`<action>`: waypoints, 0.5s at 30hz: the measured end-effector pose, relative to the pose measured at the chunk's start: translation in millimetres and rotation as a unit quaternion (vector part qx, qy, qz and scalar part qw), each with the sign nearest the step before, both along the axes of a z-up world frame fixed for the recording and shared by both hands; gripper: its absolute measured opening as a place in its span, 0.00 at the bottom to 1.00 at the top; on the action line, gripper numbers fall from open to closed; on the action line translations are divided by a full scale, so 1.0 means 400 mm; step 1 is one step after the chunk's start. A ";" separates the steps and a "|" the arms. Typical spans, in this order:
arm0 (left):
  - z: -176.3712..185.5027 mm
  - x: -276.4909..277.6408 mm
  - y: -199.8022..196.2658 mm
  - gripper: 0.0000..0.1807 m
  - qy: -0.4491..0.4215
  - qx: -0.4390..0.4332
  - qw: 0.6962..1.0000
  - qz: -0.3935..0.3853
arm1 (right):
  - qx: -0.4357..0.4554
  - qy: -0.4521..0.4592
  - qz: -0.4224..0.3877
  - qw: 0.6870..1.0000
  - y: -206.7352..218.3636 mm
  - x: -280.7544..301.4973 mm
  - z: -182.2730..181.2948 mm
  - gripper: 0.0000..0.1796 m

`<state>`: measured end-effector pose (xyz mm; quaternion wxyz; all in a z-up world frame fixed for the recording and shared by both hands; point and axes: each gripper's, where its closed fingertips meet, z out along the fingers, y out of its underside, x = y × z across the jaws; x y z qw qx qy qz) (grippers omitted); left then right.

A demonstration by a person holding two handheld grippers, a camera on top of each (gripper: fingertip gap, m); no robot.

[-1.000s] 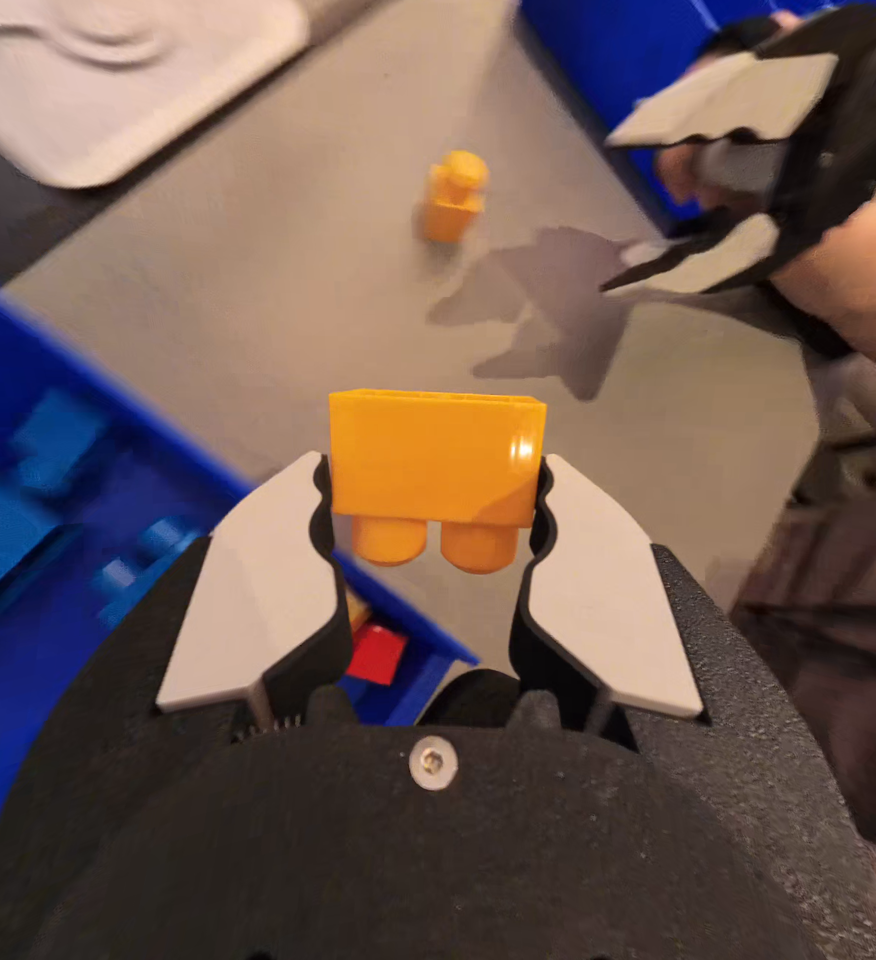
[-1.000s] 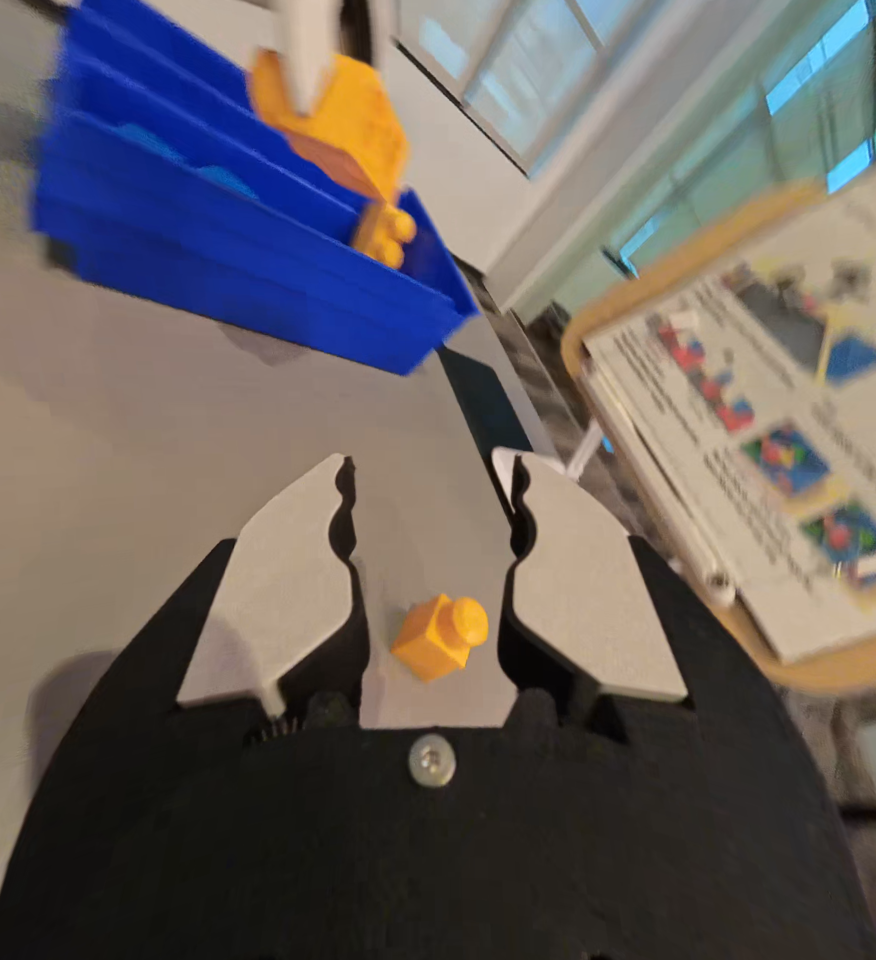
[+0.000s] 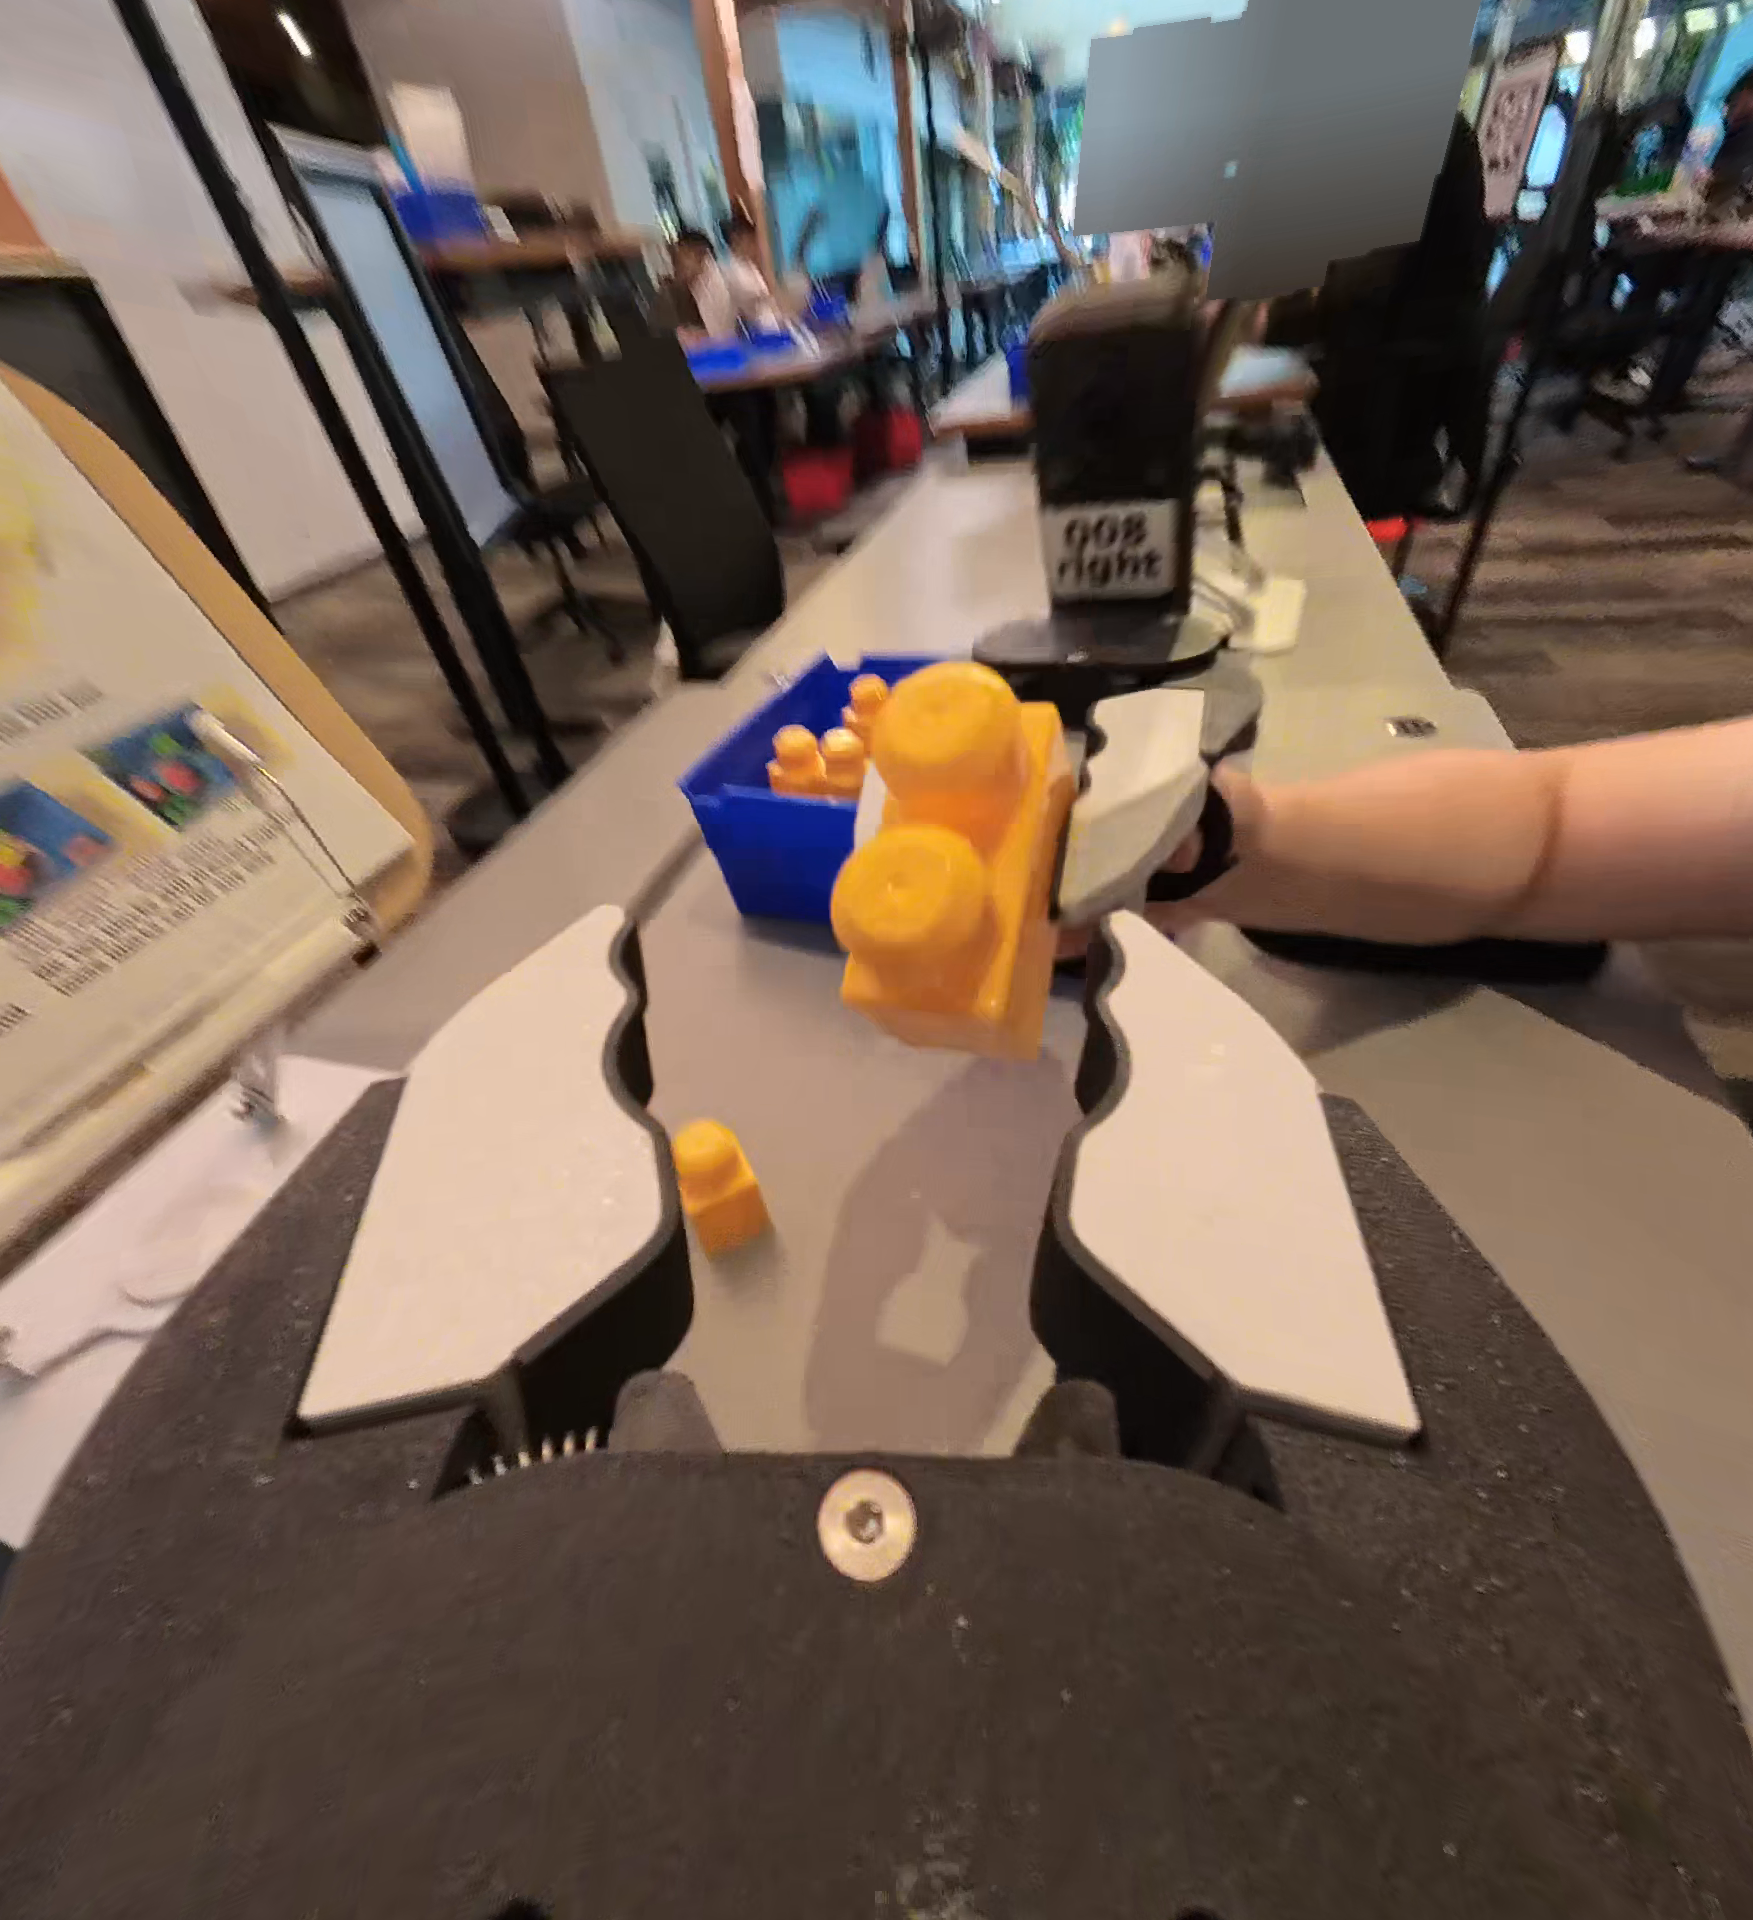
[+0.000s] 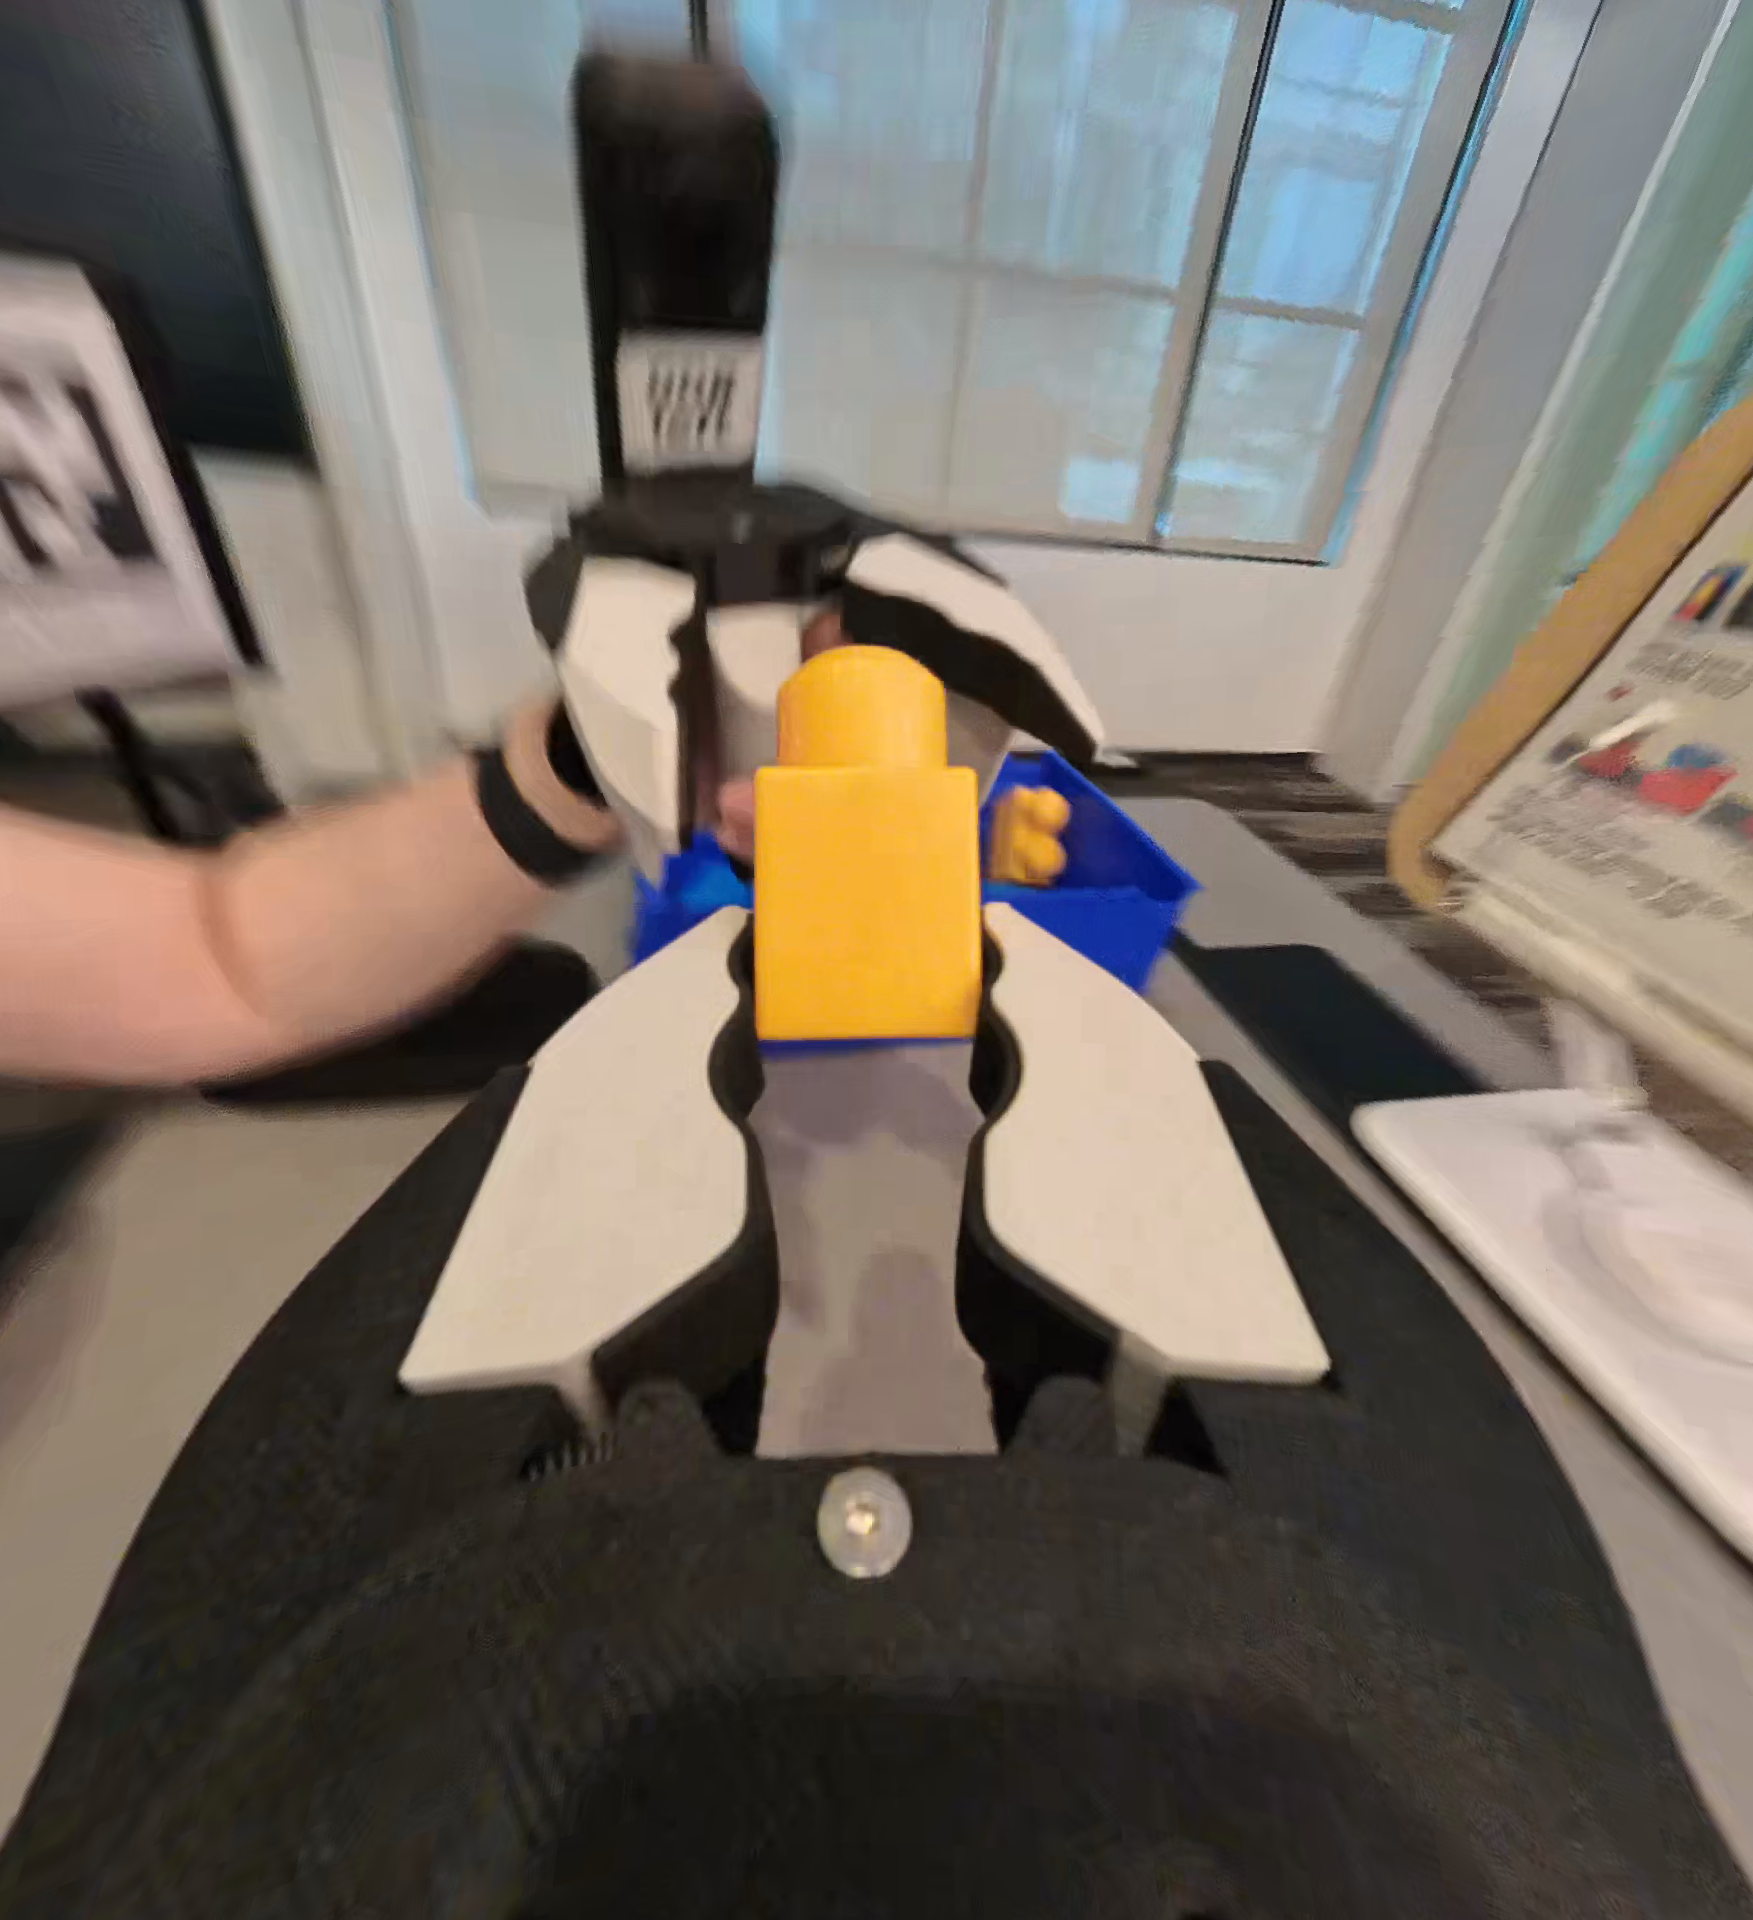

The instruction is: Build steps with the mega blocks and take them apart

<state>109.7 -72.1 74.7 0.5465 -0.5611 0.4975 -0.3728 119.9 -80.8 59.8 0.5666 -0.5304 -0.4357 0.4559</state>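
My right gripper (image 4: 864, 971) is clenched on a two-stud orange block (image 4: 867, 914), pinched by its sides between the fingertips and held in the air above the grey worktop (image 3: 1474, 1195). In my right wrist view the block stands upright with one stud on top; in my left wrist view the same block (image 3: 955, 883) shows both studs turned toward the camera, tilted, with the right gripper (image 3: 1059, 831) gripping it from the far side. My left gripper (image 3: 864, 997) is released, its jaws spread wide with nothing between them, and it faces the block from just beside it without touching, as far as the blur lets me judge. In the right wrist view the left gripper (image 4: 810, 665) shows behind the block, jaws apart. A small one-stud orange block (image 3: 718, 1188) stands on the worktop below, close to my left gripper's left finger (image 3: 508, 1195) in the picture, with the shadow of the held block beside it. Farther along the worktop sits a blue bin (image 3: 778, 842) with more orange blocks (image 3: 818, 758) inside. A clipboard with a printed colour sheet (image 3: 72, 831) stands at the worktop's edge on my left gripper's left side, and white paper (image 3: 124, 1299) lies under it. In the right wrist view a white tray (image 4: 1630, 1330) lies near the worktop's right edge.
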 end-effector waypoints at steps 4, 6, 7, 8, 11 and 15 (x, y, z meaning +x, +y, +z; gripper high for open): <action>0.026 0.015 -0.006 0.36 -0.073 -0.006 0.997 -0.006 | -0.126 0.124 0.060 0.982 0.017 0.041 0.046 0.21; 0.020 0.035 -0.016 0.36 -0.086 -0.041 0.995 -0.028 | -0.140 0.144 0.066 0.977 0.022 0.045 0.047 0.21; 0.014 0.044 -0.018 0.35 -0.086 -0.050 0.994 -0.032 | -0.144 0.149 0.067 0.976 0.023 0.044 0.045 0.21; 0.005 0.052 -0.017 0.35 -0.081 -0.054 0.995 -0.031 | -0.145 0.152 0.070 0.975 0.020 0.041 0.045 0.21; -0.010 0.070 -0.013 0.32 -0.076 -0.054 0.995 -0.020 | -0.139 0.156 0.079 0.975 0.005 0.029 0.045 0.21; -0.002 0.078 -0.030 0.23 -0.095 -0.057 0.993 -0.043 | -0.132 0.161 0.077 0.975 0.001 0.026 0.047 0.21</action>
